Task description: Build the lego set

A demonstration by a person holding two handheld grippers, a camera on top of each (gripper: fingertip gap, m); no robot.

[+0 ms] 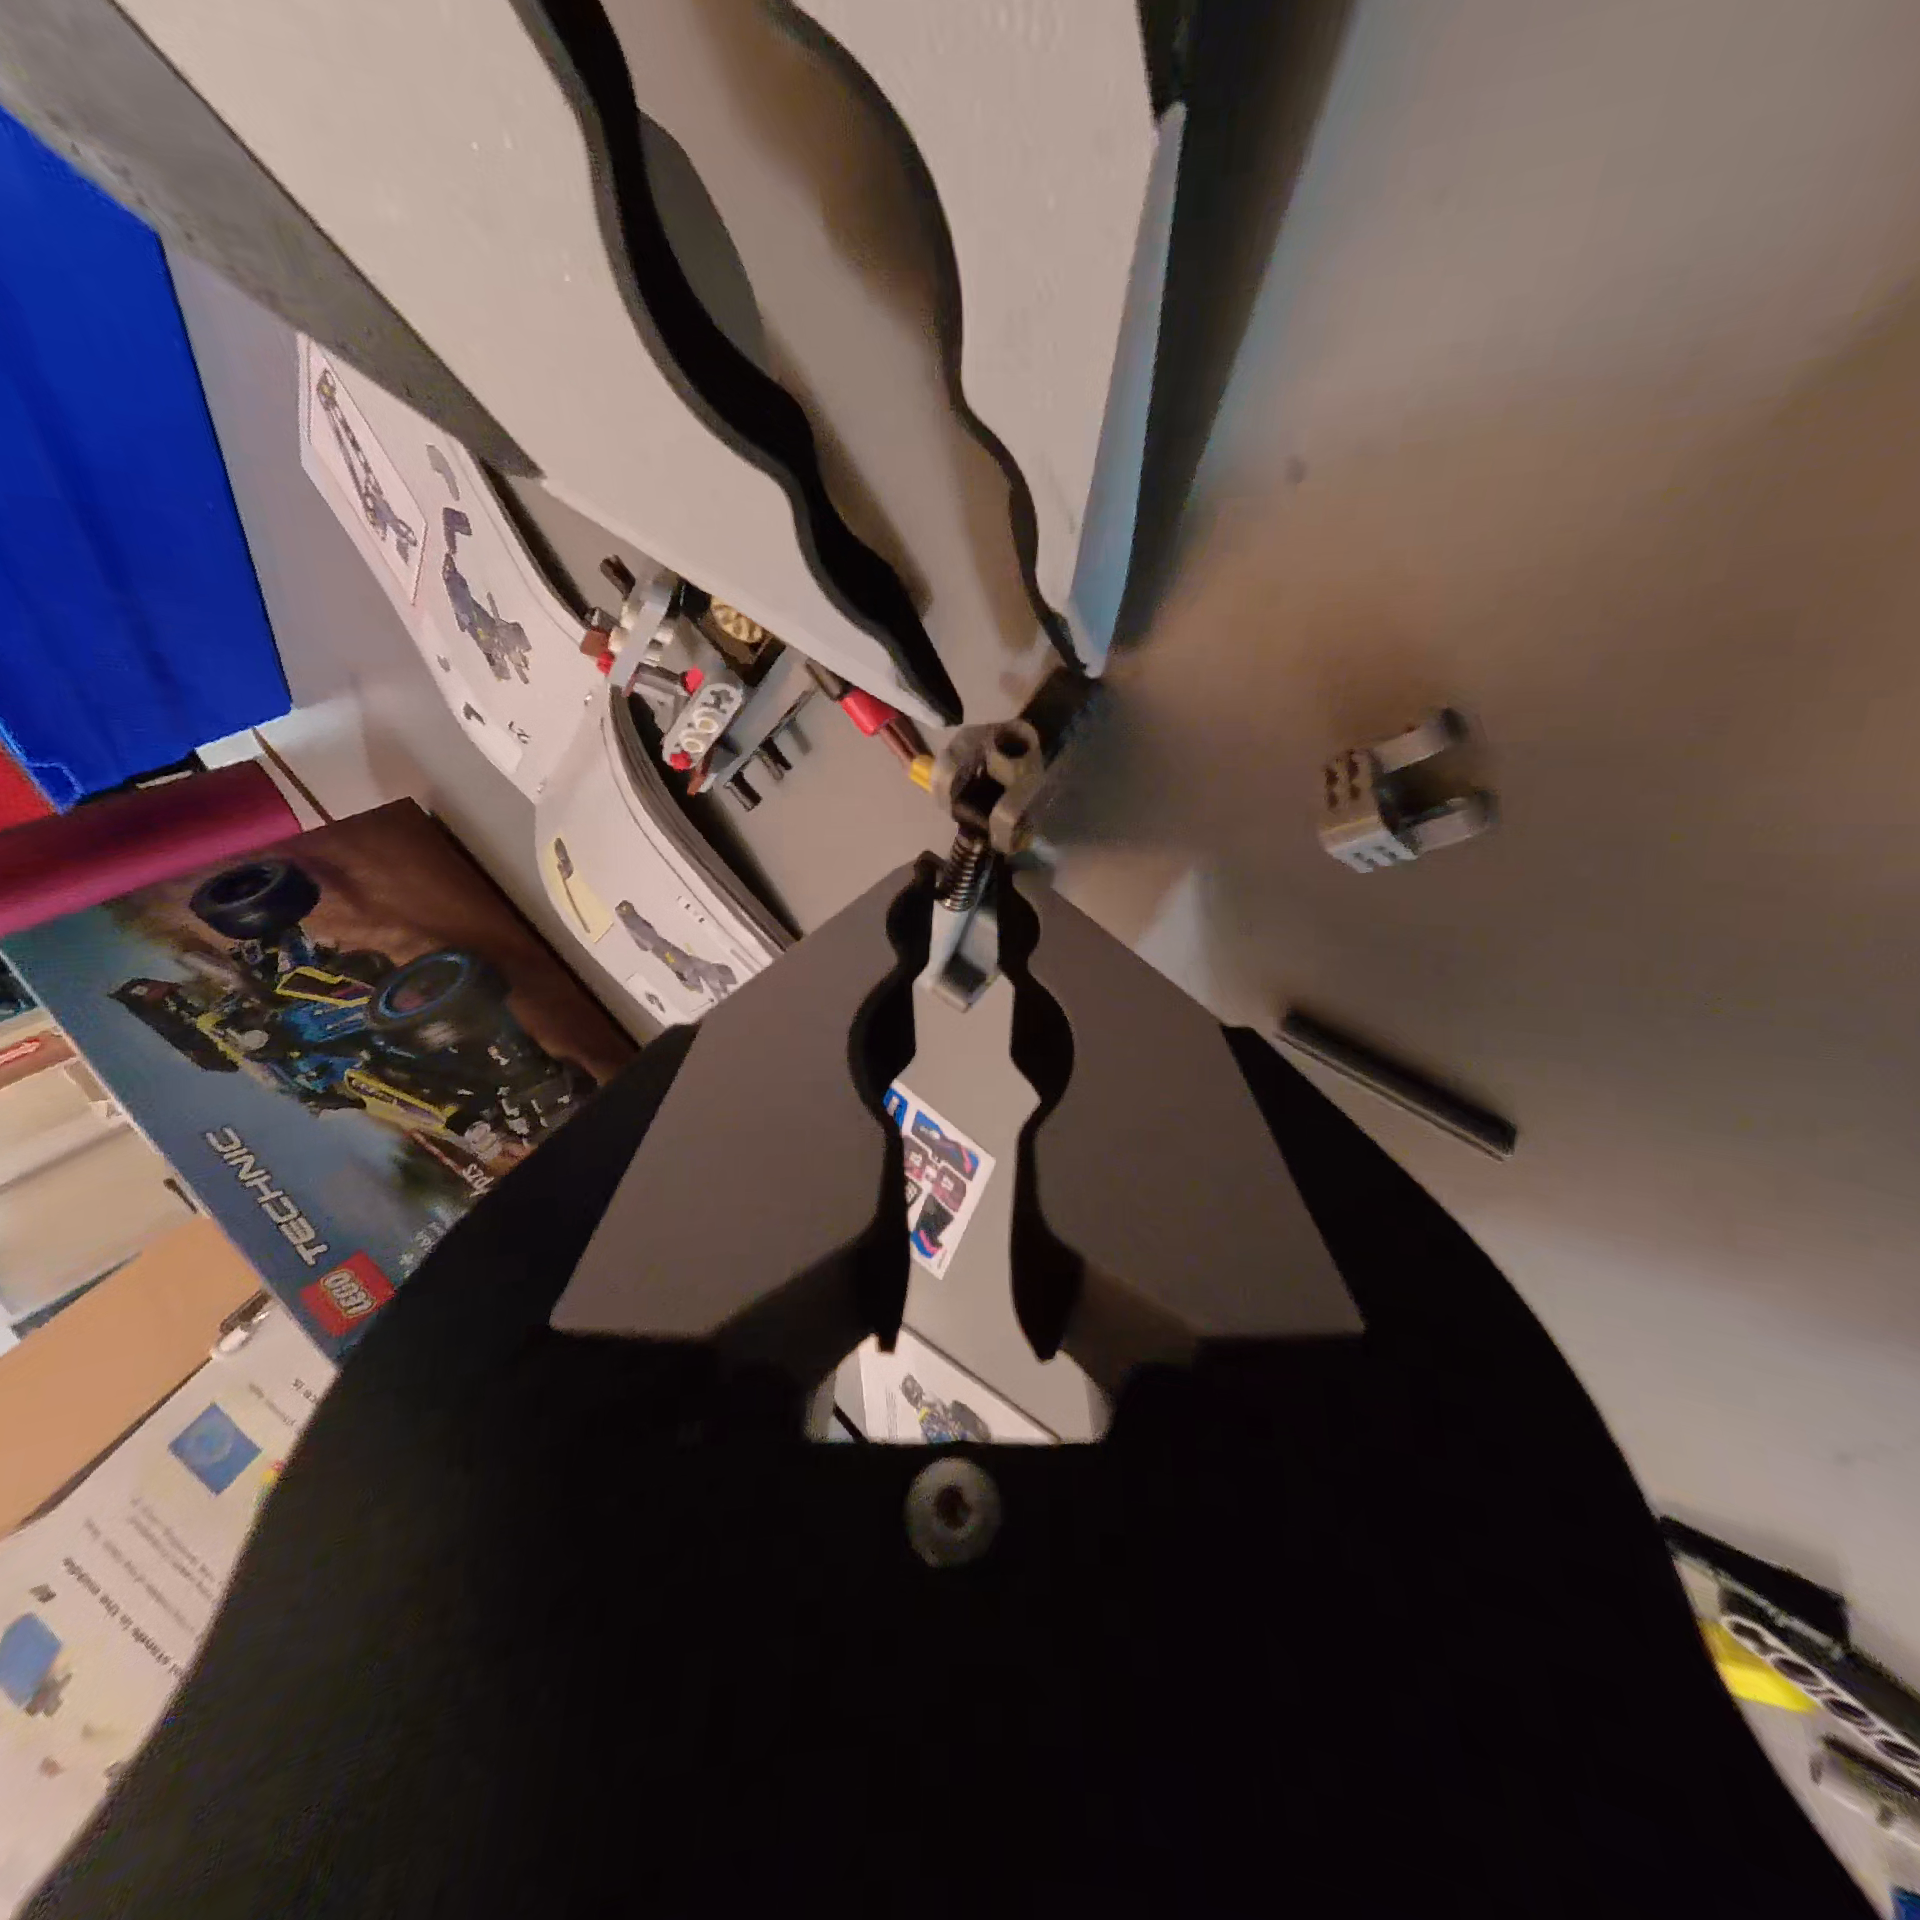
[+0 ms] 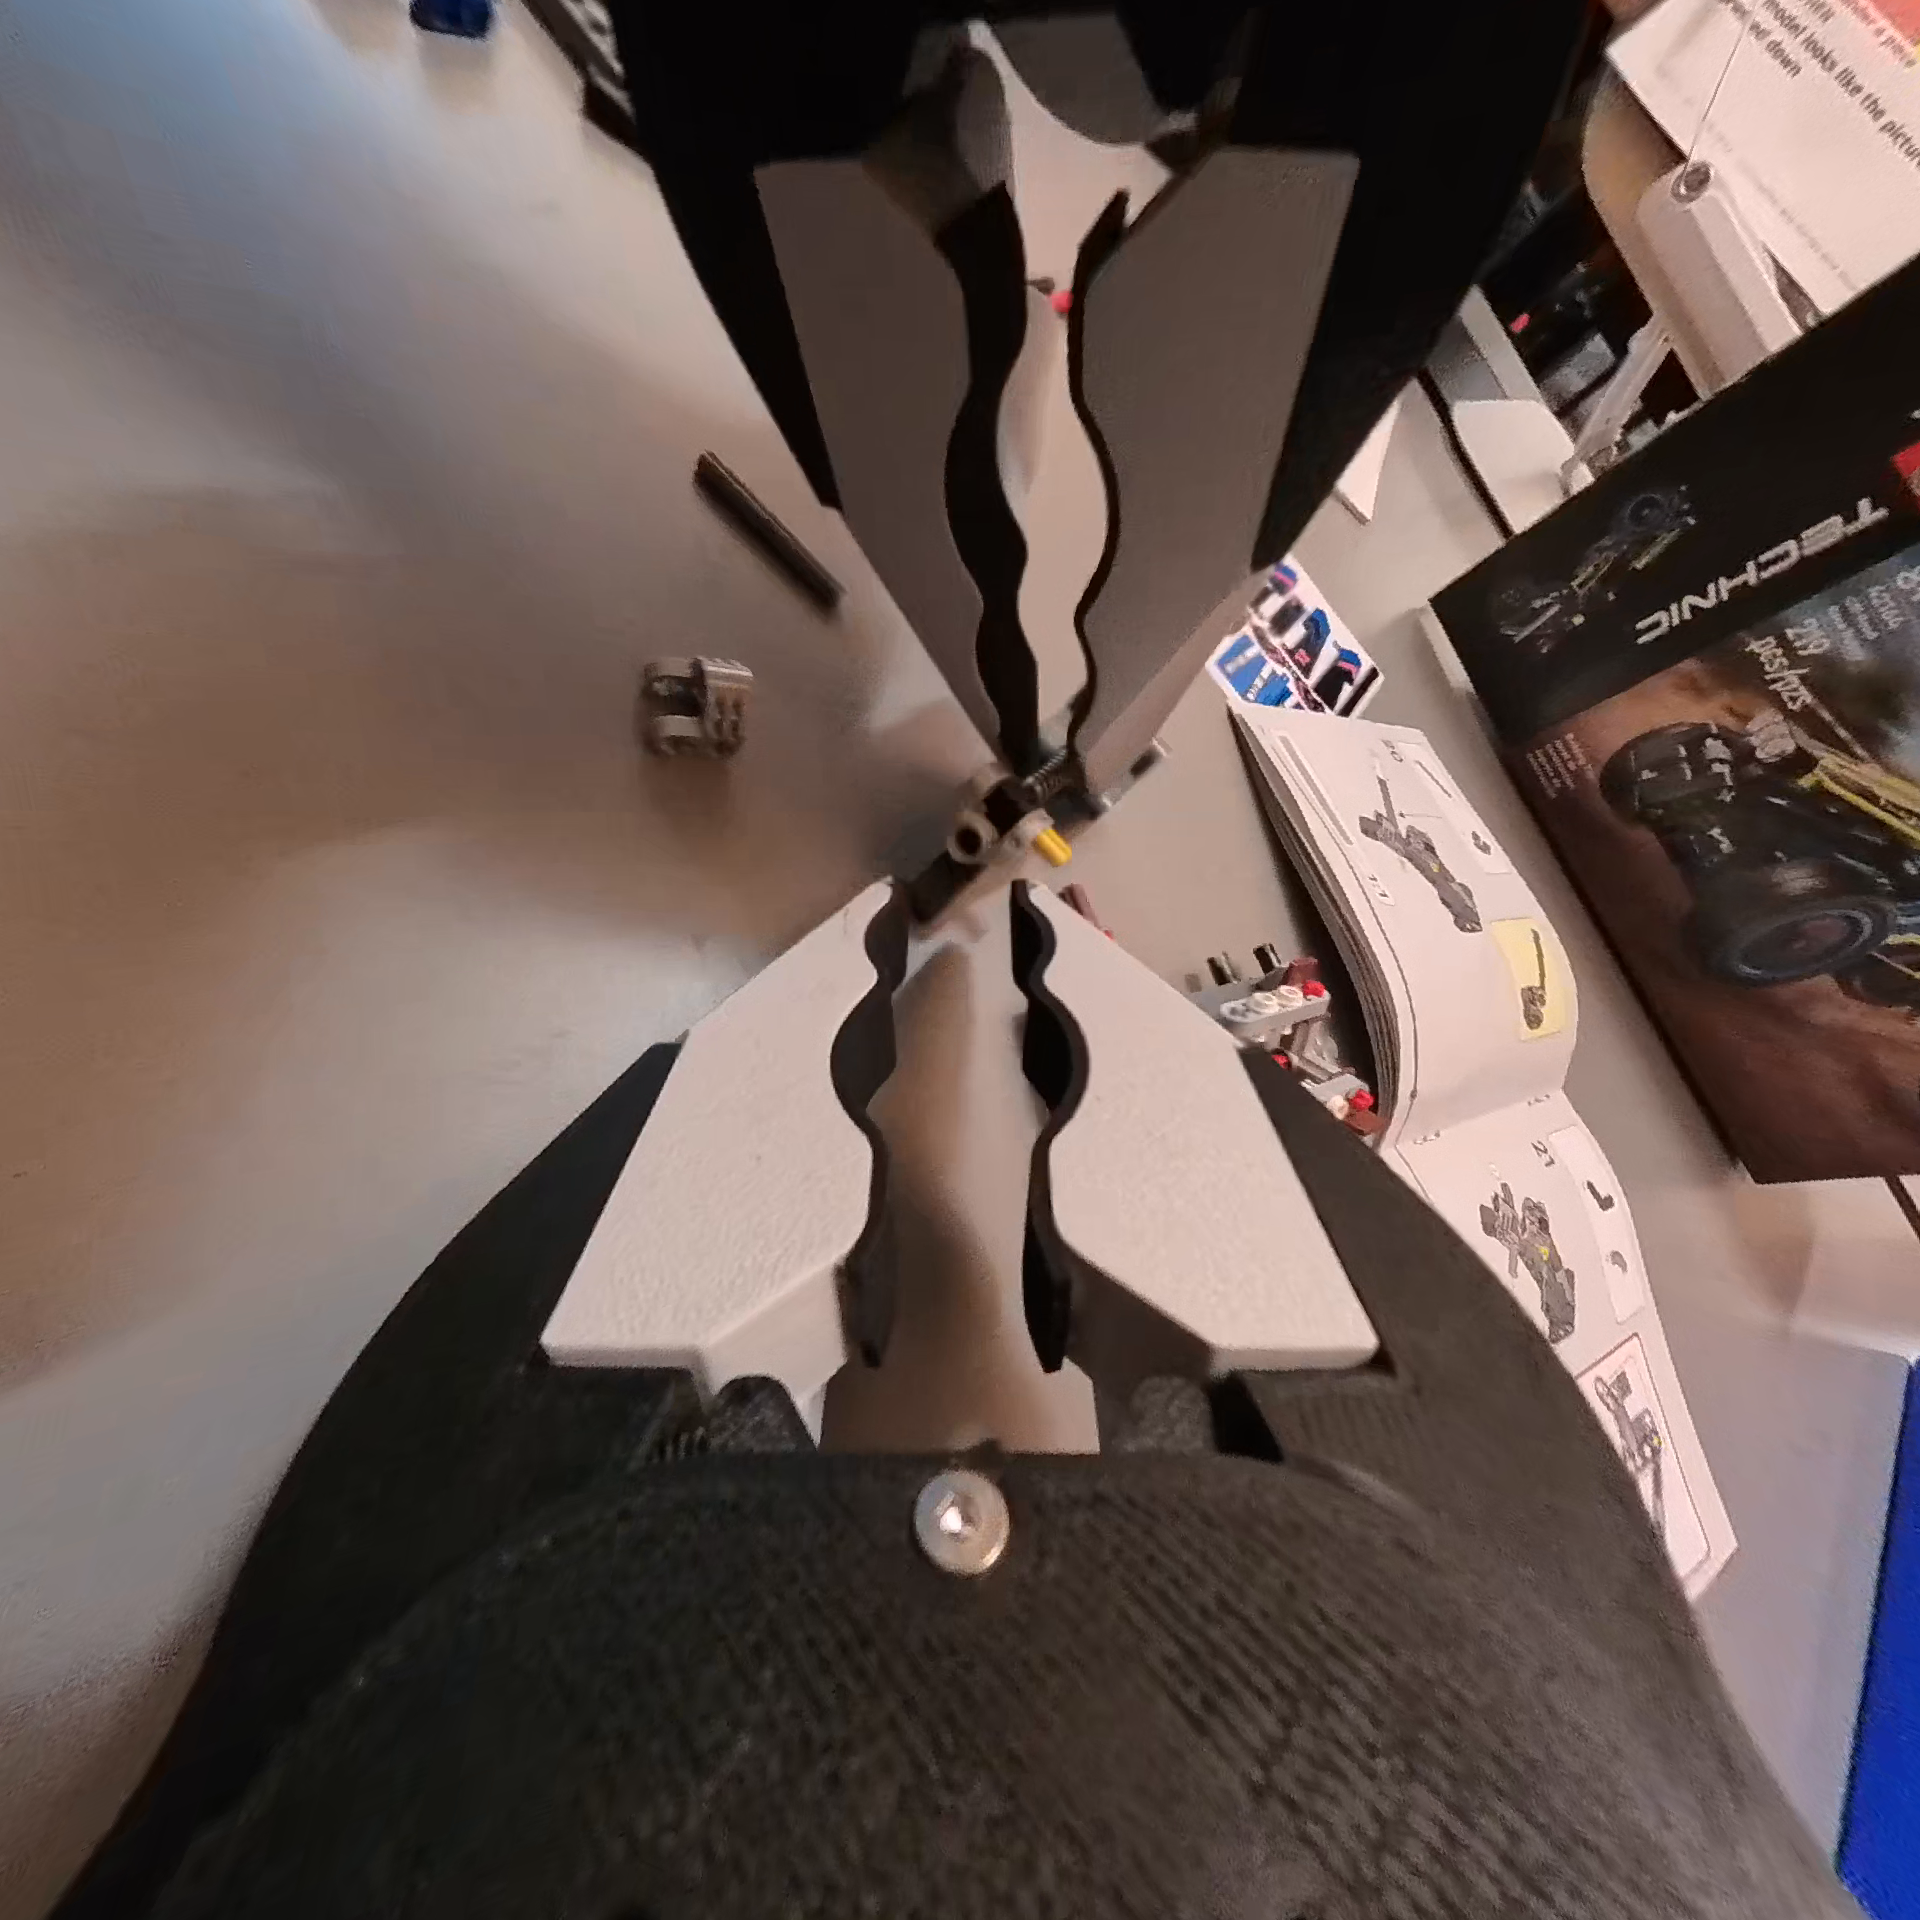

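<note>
Grey and black plastic meets nose to nose over the pale table (image 2: 312,1039): the left gripper (image 1: 961,904) is clenched on the sprung end of a small shock-absorber assembly (image 1: 982,821), and the right gripper (image 2: 961,894) pinches the opposite end, its tips closed on the dark connector. The piece hangs between them, just above the tabletop. I'd say they are mating two little parts of the suspension, so the next move calls for a straight, steady push along the axis without twisting. Further out lie a loose grey connector block (image 2: 694,707) and a black axle (image 2: 769,528), well apart. The half-built chassis (image 1: 717,686) sits beside the open instruction booklet (image 2: 1434,914), with the sticker sheet (image 2: 1294,655) and the box (image 1: 301,1049) beyond.
</note>
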